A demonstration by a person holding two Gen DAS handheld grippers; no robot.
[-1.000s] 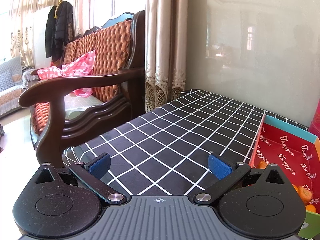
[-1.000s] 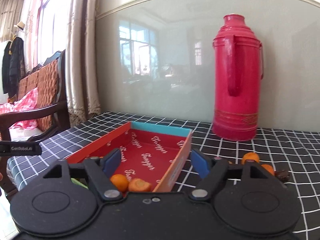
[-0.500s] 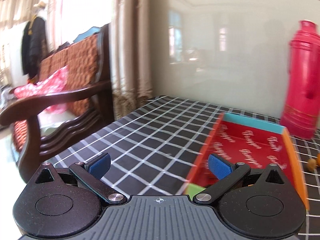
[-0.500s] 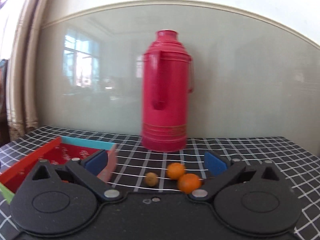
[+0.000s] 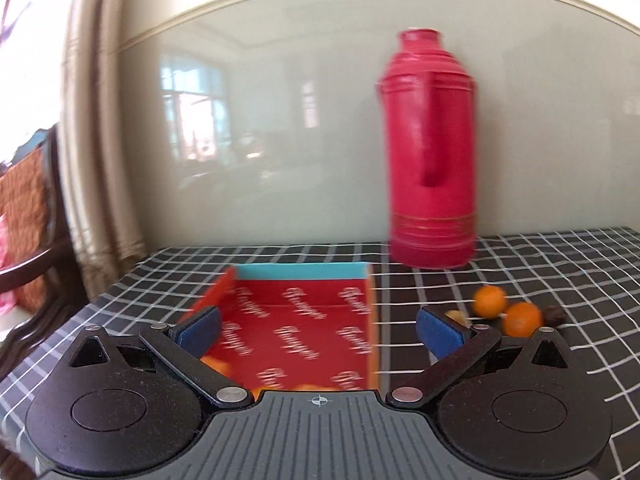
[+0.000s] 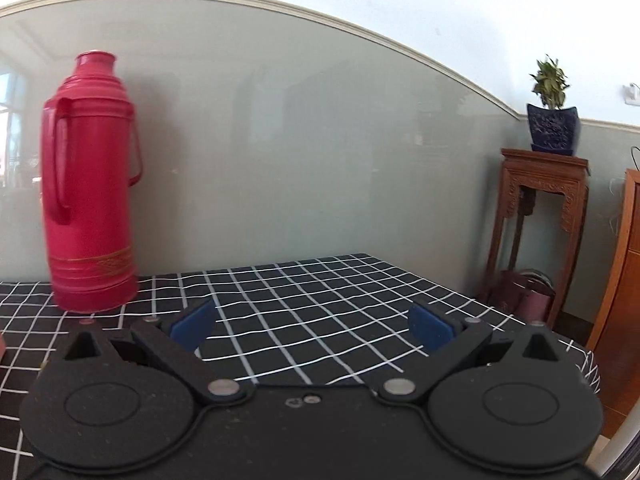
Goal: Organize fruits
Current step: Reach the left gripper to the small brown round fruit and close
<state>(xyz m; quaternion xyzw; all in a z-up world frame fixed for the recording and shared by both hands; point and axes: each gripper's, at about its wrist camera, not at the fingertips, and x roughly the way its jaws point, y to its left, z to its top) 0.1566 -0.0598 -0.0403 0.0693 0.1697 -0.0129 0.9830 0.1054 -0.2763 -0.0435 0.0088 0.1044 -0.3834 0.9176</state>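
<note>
Fruit (image 5: pixel 488 301) at 2 o'clock of the red box (image 5: pixel 304 320) has been brought into view, both the left gripper (image 5: pixel 318 330) and the right gripper (image 6: pixel 312 322) being spread wide and empty, so no fruit is yet held.

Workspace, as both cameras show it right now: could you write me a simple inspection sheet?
Surface: table under a black cloth with white checks.
Job's things: red box, open on top, orange fruit at its near end; two oranges loose on the cloth to its right, with a small yellowish piece and a dark bit beside them, too blurred to name.
Clutter: tall red thermos flask standing upright near the wall.
Grippers: left tongs open, nothing between them; right tongs open, over bare cloth, empty.
Cables: nothing seen.
Surroundings: grey wall panel, curtain, wooden chair at left; carved wooden stand bearing a potted plant at right.
</note>
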